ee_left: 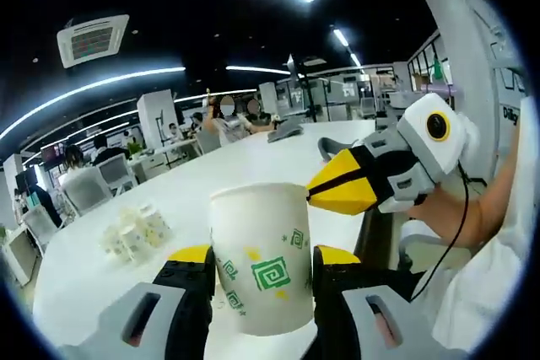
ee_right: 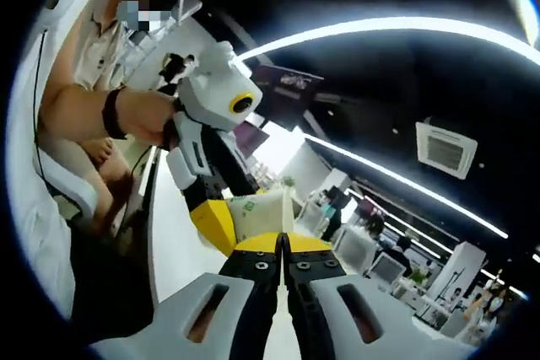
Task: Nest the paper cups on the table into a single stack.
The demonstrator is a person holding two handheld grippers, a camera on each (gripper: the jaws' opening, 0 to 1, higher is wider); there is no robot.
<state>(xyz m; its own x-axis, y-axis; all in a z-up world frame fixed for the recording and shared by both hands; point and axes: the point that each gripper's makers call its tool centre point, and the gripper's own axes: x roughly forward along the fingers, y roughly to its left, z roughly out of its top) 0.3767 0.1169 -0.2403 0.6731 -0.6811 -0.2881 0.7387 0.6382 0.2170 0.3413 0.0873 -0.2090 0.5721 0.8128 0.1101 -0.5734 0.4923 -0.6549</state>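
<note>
Left gripper (ee_left: 262, 280): jaws spread to either side of a paper cup (ee_left: 262, 257) and pressed against its walls, pinching it upright. Cup white with green square-spiral print, raised above the white table (ee_left: 253, 158). Right gripper (ee_left: 316, 189) entering the left gripper view from the right, yellow tips at the cup's upper rim, just beside or touching; cannot tell which. Person's hand (ee_left: 439, 206) behind it, wrapped around the handle.

Farther back on the table, to the left in the left gripper view: small cluster of more paper cups (ee_left: 135, 232), same print, standing close together, well apart from the held cup.

Right gripper view: right gripper (ee_right: 283, 244) with jaws pressed together, nothing visible between them. Beyond the tips, left gripper (ee_right: 221, 223) with yellow jaw against the paper cup (ee_right: 261, 212). Person seated at left, forearm and hand (ee_right: 156, 120) on the left tool's grip.

Background: open office, desks, chairs, other people seated, ceiling light strips, ceiling vent (ee_left: 93, 40).
</note>
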